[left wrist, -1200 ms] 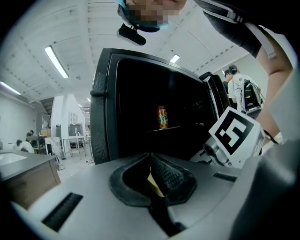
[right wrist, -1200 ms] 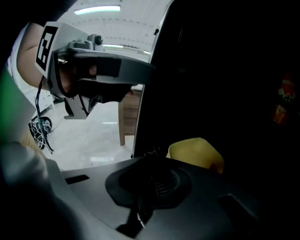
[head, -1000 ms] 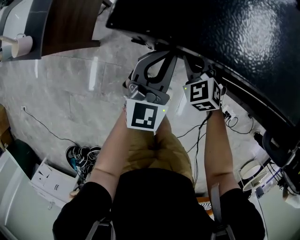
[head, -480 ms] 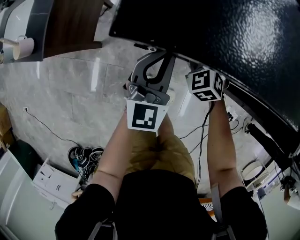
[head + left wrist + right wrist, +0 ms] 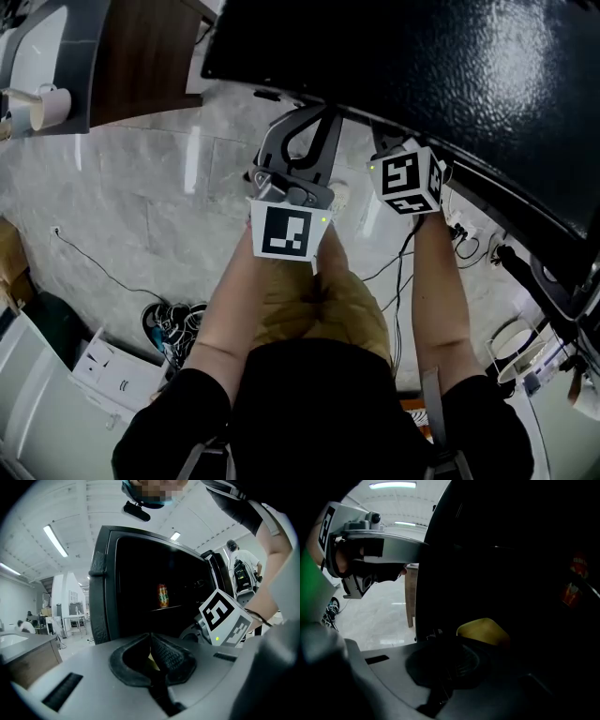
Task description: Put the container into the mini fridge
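Looming top right in head view: black mini fridge (image 5: 450, 66), seen open and dark inside from left gripper view. Held close below its edge: left gripper (image 5: 151, 639), jaws pressed together, thin yellow sliver behind pads, can't ID. Reaching into the dark interior: right gripper (image 5: 440, 638), jaws also together, gripping nothing. Sitting just past right tips: yellow container (image 5: 483, 631), contact unclear. Standing upright on inner shelf: small can (image 5: 162, 596).
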The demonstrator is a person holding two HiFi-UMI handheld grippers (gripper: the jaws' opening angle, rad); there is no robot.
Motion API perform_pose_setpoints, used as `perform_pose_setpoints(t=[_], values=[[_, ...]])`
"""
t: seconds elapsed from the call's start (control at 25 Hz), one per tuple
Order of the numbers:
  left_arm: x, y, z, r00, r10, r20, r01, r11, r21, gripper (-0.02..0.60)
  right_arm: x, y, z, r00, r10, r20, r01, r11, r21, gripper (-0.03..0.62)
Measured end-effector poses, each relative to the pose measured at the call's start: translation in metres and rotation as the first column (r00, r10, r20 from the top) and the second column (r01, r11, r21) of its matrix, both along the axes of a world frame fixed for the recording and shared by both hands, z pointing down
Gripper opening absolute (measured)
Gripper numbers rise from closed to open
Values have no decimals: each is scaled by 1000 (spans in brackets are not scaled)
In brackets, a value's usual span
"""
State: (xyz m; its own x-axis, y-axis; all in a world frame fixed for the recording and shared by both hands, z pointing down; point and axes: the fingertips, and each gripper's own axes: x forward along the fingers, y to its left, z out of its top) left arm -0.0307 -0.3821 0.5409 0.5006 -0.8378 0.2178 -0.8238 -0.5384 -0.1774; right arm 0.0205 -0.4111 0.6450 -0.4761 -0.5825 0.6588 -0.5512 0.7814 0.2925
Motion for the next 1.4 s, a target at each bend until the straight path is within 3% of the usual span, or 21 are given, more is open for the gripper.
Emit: perform_pose_setpoints(t=[0.64,1.16,1.4], values=[[45,67,-108,998,51,27,-53,995,81,23,40,80,-132,974,82,209,-99,993,70,35],[93,151,-227,992,123,41,-128,980,149,23,57,169,-295,881,73,468,-155,978,139,35],[99,169,-266,988,142,54,-150,969,195,23,68,186,-338,863,58,503,-174,967,187,35]])
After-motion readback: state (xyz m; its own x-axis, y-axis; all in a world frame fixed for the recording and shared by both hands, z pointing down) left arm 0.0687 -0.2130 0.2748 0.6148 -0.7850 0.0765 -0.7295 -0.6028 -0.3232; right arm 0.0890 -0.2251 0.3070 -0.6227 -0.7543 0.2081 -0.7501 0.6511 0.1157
